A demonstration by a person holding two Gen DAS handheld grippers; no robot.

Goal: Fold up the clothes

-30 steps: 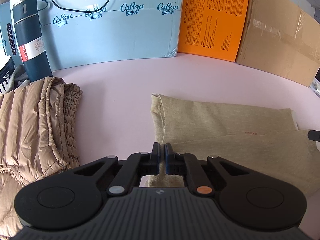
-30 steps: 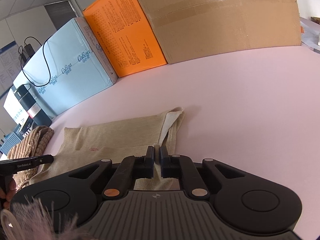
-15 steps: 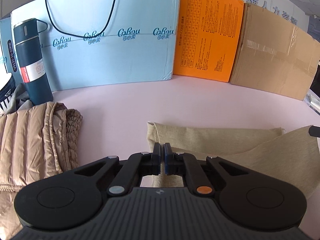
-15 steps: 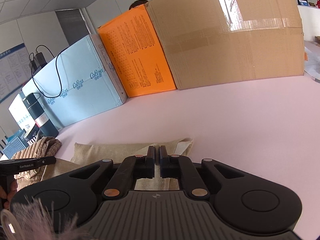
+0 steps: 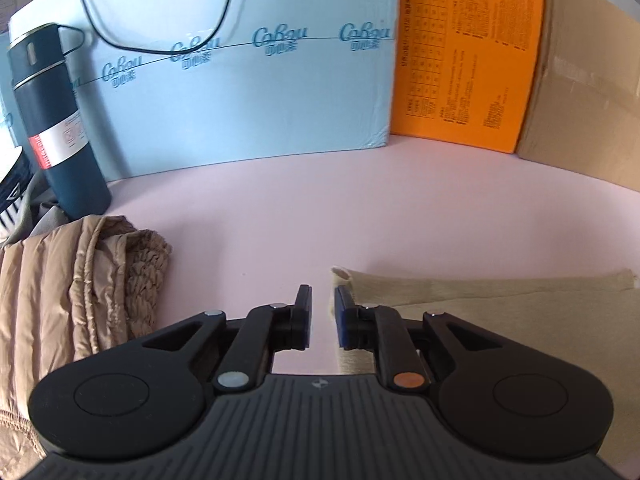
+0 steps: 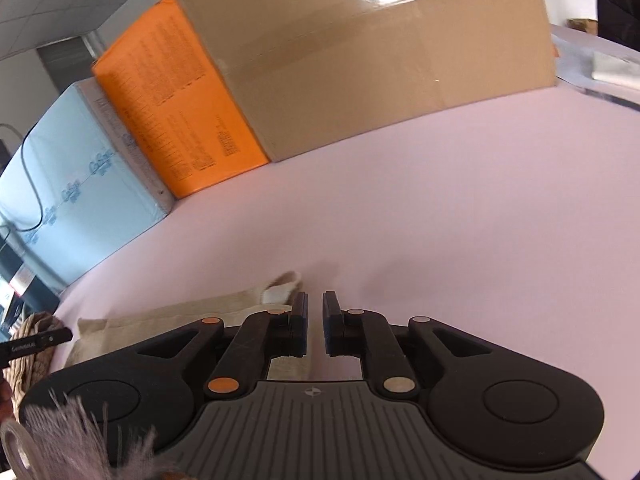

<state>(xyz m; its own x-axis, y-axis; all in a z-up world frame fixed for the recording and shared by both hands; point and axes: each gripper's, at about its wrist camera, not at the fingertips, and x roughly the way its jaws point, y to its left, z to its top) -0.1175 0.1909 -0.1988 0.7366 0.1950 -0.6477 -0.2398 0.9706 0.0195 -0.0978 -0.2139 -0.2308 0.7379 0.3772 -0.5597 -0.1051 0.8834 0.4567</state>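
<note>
Left tool (image 5: 320,312): jaws just parted, nothing between them, the beige garment's (image 5: 500,320) edge beside its right finger. Right tool (image 6: 315,322): jaws likewise just opened and released, the garment's corner (image 6: 280,292) just left of them. Folded beige garment lies flat on the pink surface (image 5: 320,208), between the two tools. Tan quilted jacket (image 5: 60,300) lies to the left, apart from the garment. Behind it stands a dark flask (image 5: 56,120). Farthest: blue box (image 5: 240,80), orange box (image 5: 468,52), cardboard box (image 6: 380,52).
</note>
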